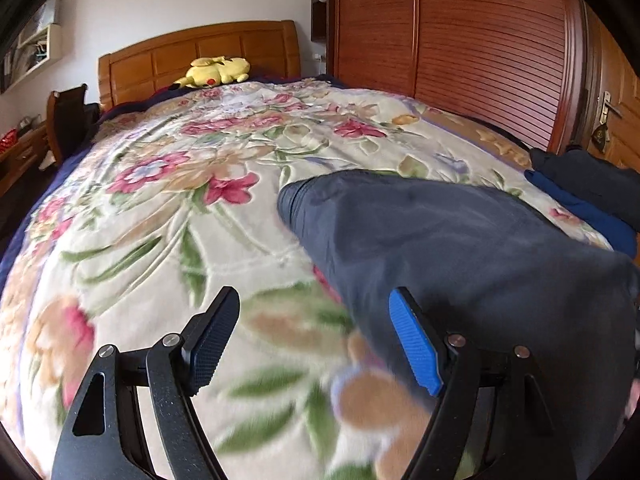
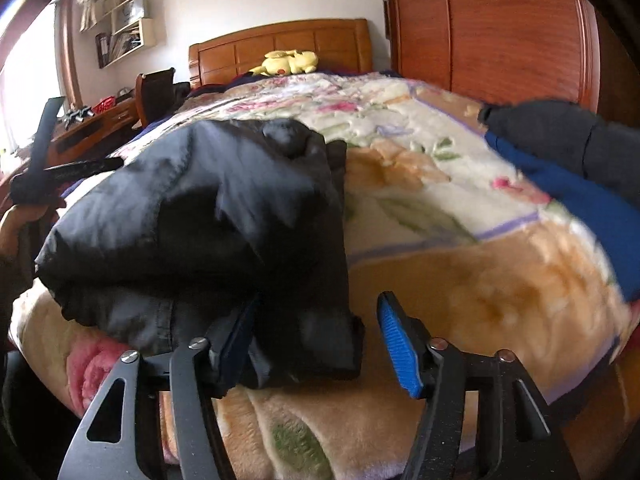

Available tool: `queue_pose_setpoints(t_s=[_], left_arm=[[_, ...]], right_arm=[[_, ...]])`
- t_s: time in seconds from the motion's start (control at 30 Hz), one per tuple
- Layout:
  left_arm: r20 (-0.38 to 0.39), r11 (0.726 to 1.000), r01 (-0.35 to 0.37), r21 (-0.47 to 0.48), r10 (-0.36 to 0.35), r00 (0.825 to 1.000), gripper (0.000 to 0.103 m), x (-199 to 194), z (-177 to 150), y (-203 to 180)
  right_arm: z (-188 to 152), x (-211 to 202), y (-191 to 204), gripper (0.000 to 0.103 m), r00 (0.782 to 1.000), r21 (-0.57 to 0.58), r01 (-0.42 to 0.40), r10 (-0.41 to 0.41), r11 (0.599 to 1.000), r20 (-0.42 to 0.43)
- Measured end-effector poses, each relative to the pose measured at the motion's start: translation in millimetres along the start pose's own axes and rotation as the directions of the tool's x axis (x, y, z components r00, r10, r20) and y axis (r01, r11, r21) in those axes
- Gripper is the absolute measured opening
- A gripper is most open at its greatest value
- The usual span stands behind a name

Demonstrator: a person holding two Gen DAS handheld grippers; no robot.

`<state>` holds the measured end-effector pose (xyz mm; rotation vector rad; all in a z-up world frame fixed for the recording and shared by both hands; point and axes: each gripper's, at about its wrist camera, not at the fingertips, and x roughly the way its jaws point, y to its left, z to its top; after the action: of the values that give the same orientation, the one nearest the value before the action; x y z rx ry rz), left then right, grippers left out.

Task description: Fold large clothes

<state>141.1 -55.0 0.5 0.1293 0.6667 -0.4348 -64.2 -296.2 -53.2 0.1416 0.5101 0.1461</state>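
No lettering, label, brand or number can be read in either view — shelves, furniture and fabric carry only blurred, unreadable shapes and a floral pattern.

Bed [image 1: 168, 208] under floral blanket
On it: dark folded garment [image 1: 460, 248], yellow plush toy [image 1: 216, 72] by headboard, blue-and-black clothes pile [image 1: 592, 196] near edge.

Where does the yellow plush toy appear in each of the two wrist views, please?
Left wrist view: the yellow plush toy lies upper left of centre, against the wooden headboard.
Right wrist view: it lies at top centre, against the same headboard.
Shared landmark: the headboard.
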Motion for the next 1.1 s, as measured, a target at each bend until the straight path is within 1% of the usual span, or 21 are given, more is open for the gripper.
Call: queue_pose_setpoints(t_s=[0.17,0.27,0.4,0.43,0.47,0.53,0.57,0.6,0.63,0.67,0.7,0.73,0.77,0.8,0.83,0.87,0.9,0.97,1.1], left_arm=[[-0.046,0.999,0.017,-0.027,-0.019,0.999,0.078,49,34,5],[-0.083,0.999,0.030,-0.025,-0.032,0.996,0.078,77,45,5],[-0.106,0.997,0.063,-0.046,-0.067,0.992,0.078,98,49,8],[-0.105,0.996,0.073,-0.051,-0.078,0.991,0.074,100,49,8],[-0.107,0.993,0.098,-0.059,-0.104,0.989,0.070,102,49,8],[-0.118,0.990,0.125,-0.063,-0.132,0.984,0.057,105,49,8],[-0.125,0.990,0.129,-0.056,-0.135,0.983,0.056,106,48,5],[-0.126,0.991,0.127,-0.045,-0.131,0.983,0.053,107,48,3],[-0.131,0.990,0.133,-0.038,-0.137,0.982,0.044,108,48,0],[-0.140,0.987,0.153,-0.046,-0.158,0.978,0.040,109,47,-1],[-0.143,0.985,0.163,-0.053,-0.169,0.975,0.030,109,48,-1],[-0.145,0.984,0.171,-0.054,-0.177,0.973,0.024,109,48,-3],[-0.144,0.986,0.160,-0.039,-0.164,0.976,0.022,107,48,-6],[-0.142,0.989,0.145,-0.019,-0.147,0.979,0.018,104,48,-10],[-0.133,0.992,0.123,0.002,-0.121,0.984,0.012,100,49,-14],[-0.125,0.994,0.109,0.006,-0.108,0.986,0.010,97,50,-14],[-0.116,0.995,0.095,0.012,-0.093,0.989,0.009,92,52,-14],[-0.086,0.997,0.067,0.027,-0.065,0.994,0.008,79,54,-15],[-0.042,0.999,0.025,0.038,-0.023,0.999,0.007,54,60,-13]], right_arm=[[-1,4,2,0.064,1.000,0.010,-0.001,0.000,1.000,0.012],[-6,4,-1,0.063,1.000,0.052,-0.012,0.011,0.999,0.020],[-14,4,-1,0.051,0.999,0.082,-0.041,0.039,0.996,0.030],[-14,5,1,0.051,0.999,0.078,-0.036,0.034,0.996,0.031],[-15,6,2,0.051,0.999,0.080,-0.034,0.032,0.996,0.029],[-14,8,2,0.051,0.999,0.093,-0.036,0.033,0.995,0.027],[-13,9,1,0.051,0.999,0.110,-0.041,0.038,0.993,0.029],[-12,9,1,0.051,0.999,0.124,-0.044,0.041,0.991,0.033],[-12,11,2,0.051,0.999,0.128,-0.043,0.039,0.991,0.035],[-11,13,4,0.051,0.999,0.122,-0.038,0.034,0.992,0.036],[-11,12,6,0.051,0.999,0.114,-0.034,0.030,0.993,0.037],[-12,12,7,0.051,0.999,0.111,-0.035,0.030,0.993,0.043],[-14,11,6,0.041,0.997,0.112,-0.063,0.057,0.992,0.051],[-15,11,6,0.023,0.994,0.118,-0.103,0.097,0.988,0.051],[-16,10,6,0.021,0.992,0.125,-0.119,0.112,0.985,0.056],[-16,6,7,0.015,0.992,0.110,-0.113,0.105,0.987,0.076],[-15,3,9,0.012,0.991,0.089,-0.105,0.097,0.991,0.088],[-14,-5,9,0.010,0.989,0.073,-0.101,0.092,0.992,0.119],[-4,-23,8,0.008,0.979,0.013,-0.094,0.090,0.995,0.181]])
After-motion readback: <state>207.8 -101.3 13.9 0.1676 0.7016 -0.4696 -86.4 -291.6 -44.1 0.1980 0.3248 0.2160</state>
